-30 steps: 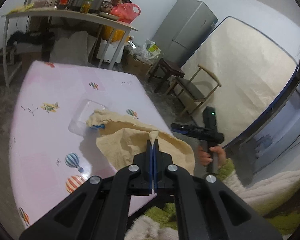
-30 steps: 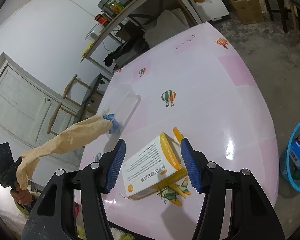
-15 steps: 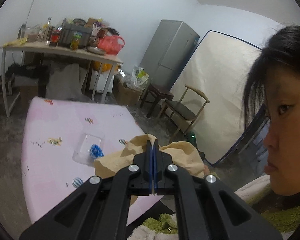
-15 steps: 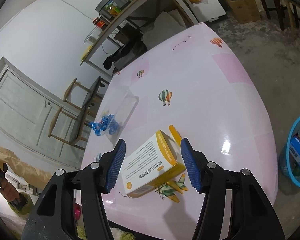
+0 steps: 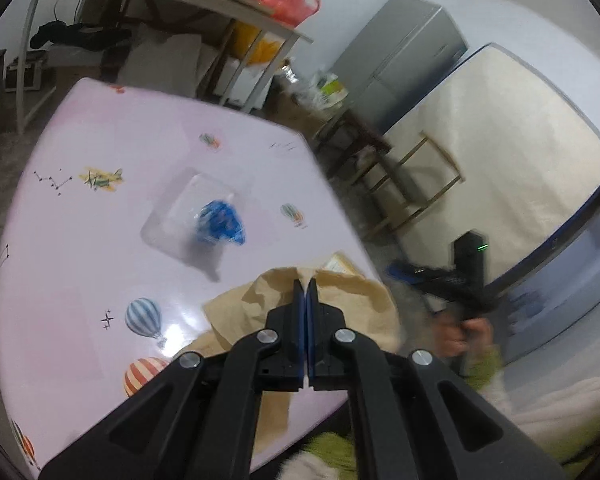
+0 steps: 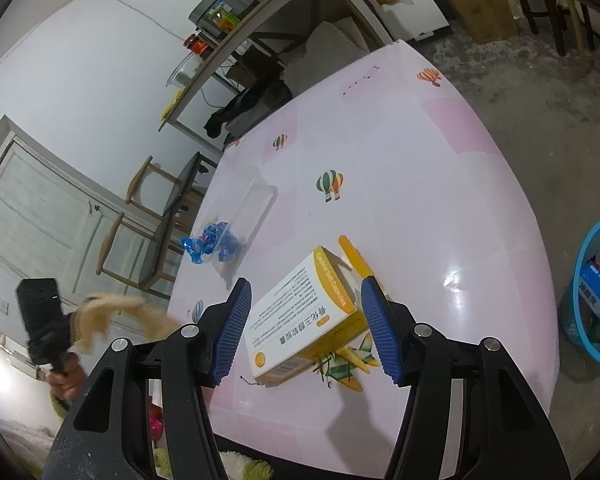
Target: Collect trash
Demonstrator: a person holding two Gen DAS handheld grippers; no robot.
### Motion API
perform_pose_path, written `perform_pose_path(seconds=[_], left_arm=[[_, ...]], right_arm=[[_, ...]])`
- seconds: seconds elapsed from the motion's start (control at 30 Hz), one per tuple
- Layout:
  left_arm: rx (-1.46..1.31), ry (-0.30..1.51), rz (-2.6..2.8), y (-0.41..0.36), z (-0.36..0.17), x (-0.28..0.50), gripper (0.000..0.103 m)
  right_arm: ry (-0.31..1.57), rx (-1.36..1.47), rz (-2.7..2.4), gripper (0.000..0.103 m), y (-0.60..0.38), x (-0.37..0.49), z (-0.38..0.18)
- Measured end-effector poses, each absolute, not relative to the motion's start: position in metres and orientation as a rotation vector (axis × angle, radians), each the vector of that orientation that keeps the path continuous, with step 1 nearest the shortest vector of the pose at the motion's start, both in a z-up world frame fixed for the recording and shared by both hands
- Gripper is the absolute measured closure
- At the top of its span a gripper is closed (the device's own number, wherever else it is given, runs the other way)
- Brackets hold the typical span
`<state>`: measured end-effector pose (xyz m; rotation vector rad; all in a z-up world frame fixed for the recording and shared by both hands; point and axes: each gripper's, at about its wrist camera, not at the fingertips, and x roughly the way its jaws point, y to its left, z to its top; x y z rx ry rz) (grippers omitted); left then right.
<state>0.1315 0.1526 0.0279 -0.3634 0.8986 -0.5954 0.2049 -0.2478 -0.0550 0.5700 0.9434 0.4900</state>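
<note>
Surroundings: blue wrapper (image 5: pixel 219 223) lay beside clear tray (image 5: pixel 168 224) on pink table (image 6: pixel 440 184).
Bin: blue basket (image 6: pixel 580 280) held packaging.
Left gripper (image 5: pixel 306 286): clamped on tan bag (image 5: pixel 352 300).
Right gripper (image 6: pixel 306 330): wide, straddling yellow box (image 6: pixel 300 316).

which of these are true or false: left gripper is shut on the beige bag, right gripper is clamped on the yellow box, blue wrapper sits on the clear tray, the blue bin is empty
The left gripper is shut on the beige bag: true.
The right gripper is clamped on the yellow box: false, its jaws stand open on either side of the box.
The blue wrapper sits on the clear tray: true.
The blue bin is empty: false, a blue and white carton lies inside it.
</note>
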Motion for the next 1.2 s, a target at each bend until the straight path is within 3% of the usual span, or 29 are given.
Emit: perform_pose_path(seconds=[0.17,0.27,0.53,0.63,0.7,0.8,0.97,1.2], left_arm=[[-0.221,0.9,-0.59,0.128,0.007,0.121,0.103],[0.032,0.898,-0.527,0.095,-0.016,0.107,0.103],[0.288,1.041,-0.482,0.069,-0.087,0.099,0.098],[0.251,1.036,-0.488,0.077,-0.08,0.1,0.075],[0.222,0.983,-0.498,0.084,-0.065,0.098,0.045],[0.221,0.91,-0.522,0.086,-0.048,0.098,0.025],[0.352,0.912,-0.549,0.069,-0.062,0.114,0.011],[0.395,1.048,-0.589,0.055,-0.099,0.134,0.011]], right_arm=[[0.948,0.563,0.476,0.047,-0.249,0.203,-0.058],[0.959,0.575,0.475,0.047,-0.247,0.205,-0.063],[0.971,0.557,0.489,0.047,-0.236,0.202,-0.063],[0.967,0.553,0.485,0.047,-0.236,0.201,-0.061],[0.966,0.557,0.484,0.047,-0.236,0.2,-0.06],[0.969,0.561,0.484,0.047,-0.235,0.2,-0.062],[0.978,0.573,0.495,0.047,-0.232,0.201,-0.063],[1.003,0.57,0.521,0.037,-0.228,0.193,-0.061]])
